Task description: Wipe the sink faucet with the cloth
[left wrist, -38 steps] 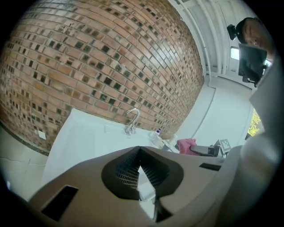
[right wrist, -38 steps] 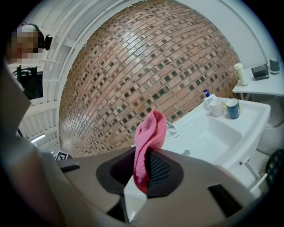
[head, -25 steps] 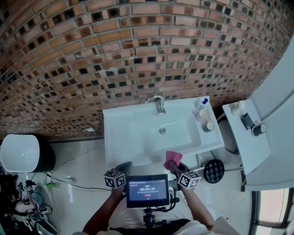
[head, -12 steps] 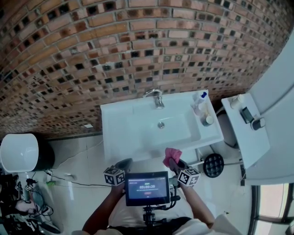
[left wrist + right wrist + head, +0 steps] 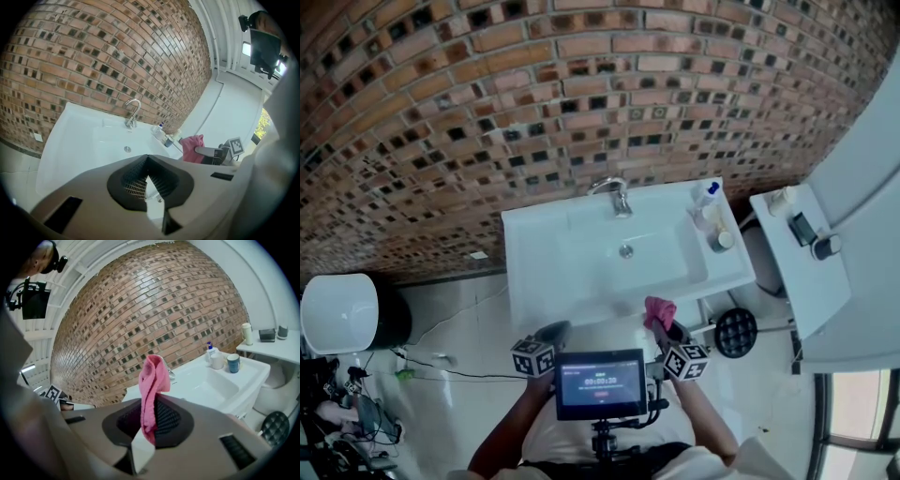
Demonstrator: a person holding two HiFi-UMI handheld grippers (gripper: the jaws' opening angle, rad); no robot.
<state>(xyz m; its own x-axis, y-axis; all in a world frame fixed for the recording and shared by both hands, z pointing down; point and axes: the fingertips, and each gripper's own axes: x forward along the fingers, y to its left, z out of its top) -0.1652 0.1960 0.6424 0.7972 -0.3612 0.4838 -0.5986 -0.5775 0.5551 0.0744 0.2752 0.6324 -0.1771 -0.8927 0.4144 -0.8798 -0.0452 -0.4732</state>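
Observation:
A chrome faucet (image 5: 616, 196) stands at the back rim of a white sink (image 5: 544, 272) against the brick wall; it also shows in the left gripper view as the faucet (image 5: 132, 111). My right gripper (image 5: 661, 326) is shut on a pink cloth (image 5: 659, 310), held in front of the sink's near edge. In the right gripper view the pink cloth (image 5: 151, 389) stands up between the jaws and hides most of the faucet. My left gripper (image 5: 551, 334) is shut and empty, low at the sink's front left.
A soap bottle (image 5: 706, 201) and a small cup (image 5: 722, 241) sit on the sink's right rim. A white shelf (image 5: 787, 253) with small items stands to the right, a round black object (image 5: 735, 332) sits below it, and a white bin (image 5: 342, 312) at the left.
The view has drifted closer to the sink over the second. The right gripper with the pink cloth has edged slightly right and toward the sink's front edge. The left gripper has hardly moved.

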